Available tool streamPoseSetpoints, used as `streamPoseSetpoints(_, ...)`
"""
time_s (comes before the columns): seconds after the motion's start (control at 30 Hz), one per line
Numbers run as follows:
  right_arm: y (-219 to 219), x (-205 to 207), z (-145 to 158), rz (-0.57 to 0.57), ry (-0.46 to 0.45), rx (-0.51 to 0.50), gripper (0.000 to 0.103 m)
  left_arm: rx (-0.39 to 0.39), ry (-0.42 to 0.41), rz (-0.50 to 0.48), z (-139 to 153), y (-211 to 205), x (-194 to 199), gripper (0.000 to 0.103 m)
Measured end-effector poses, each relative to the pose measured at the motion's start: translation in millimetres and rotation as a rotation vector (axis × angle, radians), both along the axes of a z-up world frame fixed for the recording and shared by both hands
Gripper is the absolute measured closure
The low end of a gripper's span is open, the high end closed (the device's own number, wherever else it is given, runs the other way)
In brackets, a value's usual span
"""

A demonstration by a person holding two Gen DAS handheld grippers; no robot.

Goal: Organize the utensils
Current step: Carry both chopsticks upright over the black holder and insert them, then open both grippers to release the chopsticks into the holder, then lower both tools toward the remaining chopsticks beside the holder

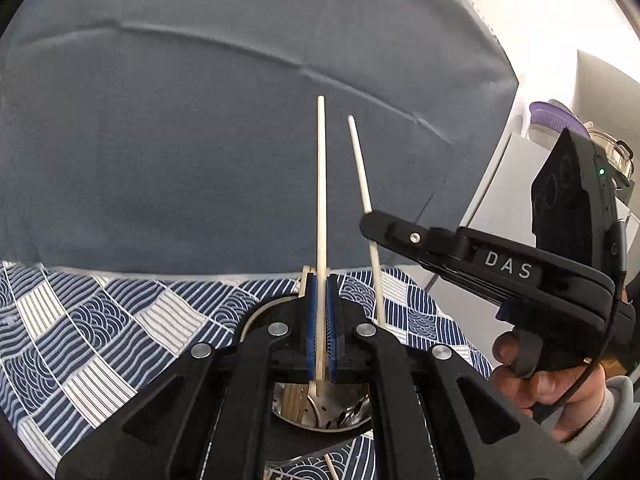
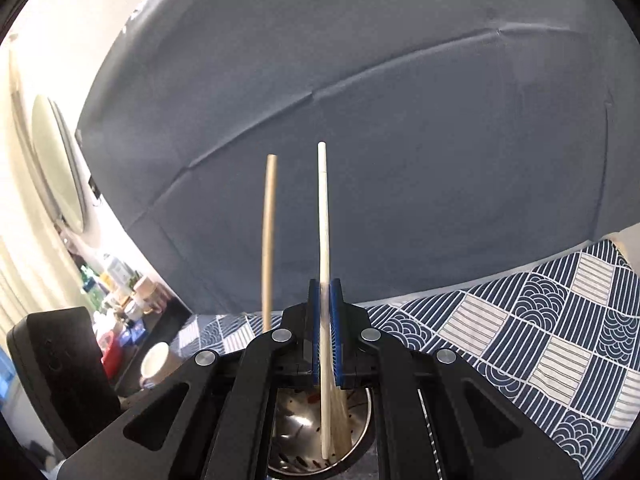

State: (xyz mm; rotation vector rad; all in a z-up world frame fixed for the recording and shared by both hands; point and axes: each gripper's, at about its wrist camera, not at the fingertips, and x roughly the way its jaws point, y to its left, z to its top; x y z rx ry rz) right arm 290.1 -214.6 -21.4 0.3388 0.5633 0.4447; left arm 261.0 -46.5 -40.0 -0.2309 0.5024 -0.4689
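My left gripper (image 1: pixel 321 280) is shut on a pale wooden chopstick (image 1: pixel 321 184) that stands upright, its lower end inside a perforated steel utensil holder (image 1: pixel 320 410) below the jaws. My right gripper (image 2: pixel 325 284) is shut on a white chopstick (image 2: pixel 324 216), also upright, with its lower end in the same steel holder (image 2: pixel 296 412). In the left wrist view the right gripper (image 1: pixel 370 226) comes in from the right and clamps the white chopstick (image 1: pixel 360 164). In the right wrist view the wooden chopstick (image 2: pixel 268 240) stands to the left. More chopsticks lie in the holder.
A blue-and-white patterned cloth (image 1: pixel 100 328) covers the table. A dark grey backdrop (image 1: pixel 200 140) hangs behind. A purple basket and glass jar (image 1: pixel 560 120) stand at far right. A white cup (image 2: pixel 158 364) and cluttered shelf (image 2: pixel 120 292) sit at left in the right wrist view.
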Motion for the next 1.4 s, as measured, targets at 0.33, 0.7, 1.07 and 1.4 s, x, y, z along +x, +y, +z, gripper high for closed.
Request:
streamPoseSetpoints(0.33,15.3,-13.7,-18.9,0.022,0.003,-0.082,0.098,0.007,0.01,-0.003,-13.2,5.6,-6.5,0.098)
streamPoseSetpoints(0.7,4.3,-32.7,-18.0,0.003,0.022,-0.137,0.094,0.021,0.053,0.019,-17.7,8.0,-15.4,0.072)
streamPoseSetpoints(1.07,-17.5,-43.1,12.4,-0.098,0.039,-0.137,0.043,0.029,0.052,0.107,12.6,45.1,-31.1,0.024)
streamPoseSetpoints(1.4,-27.6,-48.3,15.9,-0.148,0.066,-0.17,0.017,0.081,0.13,0.197,13.3,77.6,-42.1,0.006)
